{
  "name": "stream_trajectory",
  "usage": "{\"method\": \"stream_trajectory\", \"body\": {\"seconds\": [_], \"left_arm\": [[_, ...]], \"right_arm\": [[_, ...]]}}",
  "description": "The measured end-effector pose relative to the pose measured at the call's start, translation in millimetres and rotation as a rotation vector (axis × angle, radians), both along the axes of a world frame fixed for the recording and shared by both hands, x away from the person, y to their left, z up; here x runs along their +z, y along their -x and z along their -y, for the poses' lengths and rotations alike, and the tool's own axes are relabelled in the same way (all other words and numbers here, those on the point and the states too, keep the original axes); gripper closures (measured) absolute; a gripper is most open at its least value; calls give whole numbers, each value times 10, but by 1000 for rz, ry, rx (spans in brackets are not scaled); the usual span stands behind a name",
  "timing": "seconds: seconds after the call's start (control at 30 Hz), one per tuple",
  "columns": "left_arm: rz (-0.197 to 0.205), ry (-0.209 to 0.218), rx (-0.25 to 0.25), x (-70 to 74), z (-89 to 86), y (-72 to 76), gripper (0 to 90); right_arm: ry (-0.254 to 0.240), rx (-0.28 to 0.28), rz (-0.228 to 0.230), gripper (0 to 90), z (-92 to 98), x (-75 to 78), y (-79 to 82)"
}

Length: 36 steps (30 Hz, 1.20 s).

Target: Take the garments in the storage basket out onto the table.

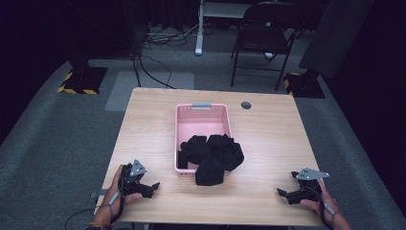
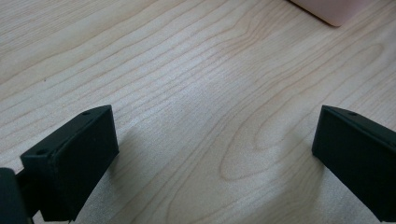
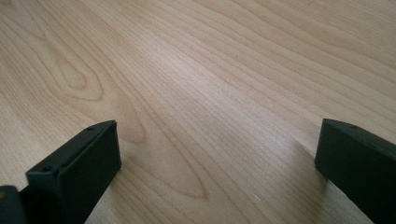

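Pink basket (image 1: pixel 201 115) long axis pointing away, black cloth (image 1: pixel 211 155) overhanging near rim, both tongs spread

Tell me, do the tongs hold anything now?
Nothing is held: left tongs and right tongs are open over bare table.

A pink basket with black clothes in the middle of the picture

The pink basket (image 1: pixel 201 115) sits on the wooden table, its far half bare. A heap of black clothes (image 1: pixel 213 152) fills its near end, and one piece hangs over the near rim down onto the table
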State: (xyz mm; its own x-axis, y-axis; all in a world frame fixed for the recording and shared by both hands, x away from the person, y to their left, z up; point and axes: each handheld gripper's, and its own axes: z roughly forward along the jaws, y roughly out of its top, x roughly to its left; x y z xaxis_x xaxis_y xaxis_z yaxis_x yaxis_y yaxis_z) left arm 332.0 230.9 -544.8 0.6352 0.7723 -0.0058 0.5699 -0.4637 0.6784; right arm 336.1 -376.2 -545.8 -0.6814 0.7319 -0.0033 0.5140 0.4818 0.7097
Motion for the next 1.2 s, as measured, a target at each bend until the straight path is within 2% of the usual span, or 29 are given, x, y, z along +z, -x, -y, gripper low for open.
{"method": "stream_trajectory", "body": {"seconds": [0.67,1.03,1.2], "left_arm": [[0,0,0,0,0,0,0],[0,0,0,0,0,0,0],[0,0,0,0,0,0,0]], "right_arm": [[5,-6,-5,1,-1,6,7],[31,-13,-21,7,3,36,18],[54,-20,-8,19,-13,55,29]]}}
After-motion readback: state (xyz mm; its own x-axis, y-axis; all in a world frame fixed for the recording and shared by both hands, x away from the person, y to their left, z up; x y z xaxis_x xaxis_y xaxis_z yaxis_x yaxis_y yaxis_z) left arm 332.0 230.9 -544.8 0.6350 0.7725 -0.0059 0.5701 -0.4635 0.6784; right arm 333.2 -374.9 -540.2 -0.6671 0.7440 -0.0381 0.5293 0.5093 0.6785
